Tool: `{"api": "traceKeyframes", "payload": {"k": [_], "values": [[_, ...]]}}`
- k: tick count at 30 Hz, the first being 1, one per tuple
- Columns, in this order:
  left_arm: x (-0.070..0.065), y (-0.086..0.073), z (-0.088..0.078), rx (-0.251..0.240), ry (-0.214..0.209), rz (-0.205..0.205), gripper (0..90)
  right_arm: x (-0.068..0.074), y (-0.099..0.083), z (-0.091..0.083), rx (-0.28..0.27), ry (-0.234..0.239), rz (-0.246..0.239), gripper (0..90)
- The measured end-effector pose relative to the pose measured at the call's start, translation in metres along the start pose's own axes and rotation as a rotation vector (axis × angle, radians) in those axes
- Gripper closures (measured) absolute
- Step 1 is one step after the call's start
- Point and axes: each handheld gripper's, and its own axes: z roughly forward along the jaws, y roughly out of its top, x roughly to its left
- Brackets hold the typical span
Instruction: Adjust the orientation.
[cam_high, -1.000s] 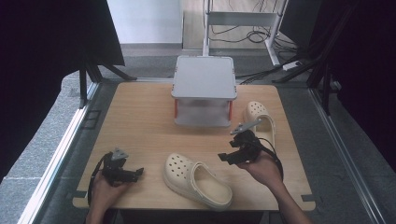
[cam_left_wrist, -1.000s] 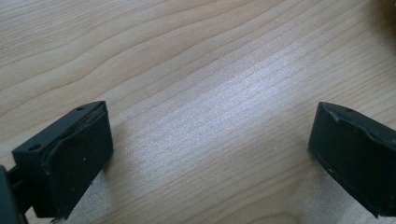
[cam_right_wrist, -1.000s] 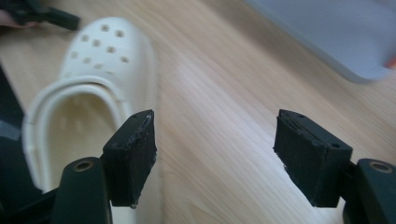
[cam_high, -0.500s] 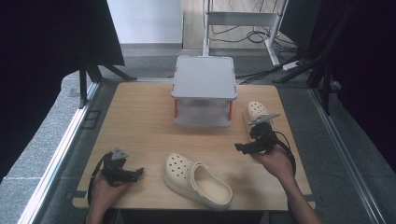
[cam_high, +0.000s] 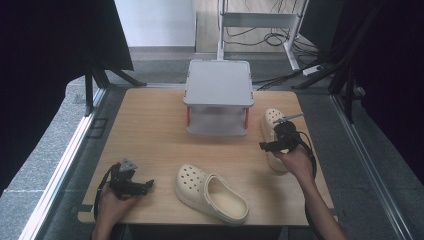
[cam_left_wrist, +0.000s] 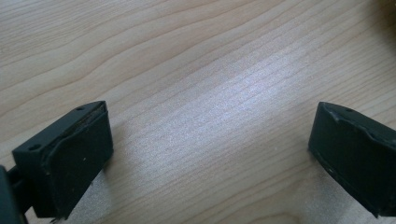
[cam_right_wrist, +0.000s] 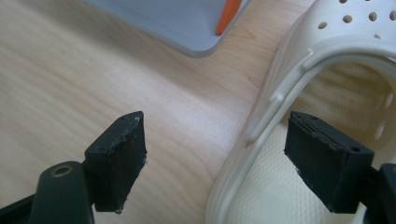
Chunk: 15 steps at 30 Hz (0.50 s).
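The right gripper (cam_high: 277, 141) has swung away from the middle of the bench (cam_high: 150, 130) and now hangs over the far cream clog (cam_high: 272, 120), the one lying at the right side just beside the grey lidded box (cam_high: 218, 95). A second ago it was nearer the other clog (cam_high: 211, 193), which sits untouched near the front edge, toe toward the left. So the person seems to have picked the right-hand shoe as the one to lift first.

In the right gripper view the jaws are spread wide and straddle the clog's side wall (cam_right_wrist: 261, 121): one jaw stands over bare wood, the other inside the shoe's opening above the textured footbed. Nothing is pinched yet; I'd judge the closing on that rim to be the next thing, and the wall looks soft enough to fold a little under the squeeze.

The left gripper (cam_high: 131, 184) has not moved at all; it rests low at the front left of the bench, well apart from both shoes. Its own view shows jaws held wide apart over plain wood grain, holding nothing.
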Motion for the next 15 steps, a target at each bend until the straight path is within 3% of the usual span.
{"api": "traceKeyframes", "payload": {"k": [10,11,13,15], "values": [[0.000,0.000,0.000,0.000,0.000,0.000,0.0,-0.016,0.012,0.026,0.023,-0.037,0.048,27.2],[0.000,0.000,0.000,0.000,0.000,0.000,0.0,-0.020,0.013,0.031,0.023,-0.051,0.076,33.4],[0.000,0.000,0.000,0.000,0.000,0.000,0.0,-0.022,0.013,0.033,0.018,-0.049,0.086,36.2],[0.000,0.000,0.000,0.000,0.000,0.000,0.0,-0.027,0.013,0.039,0.010,-0.082,0.114,43.5]]}}
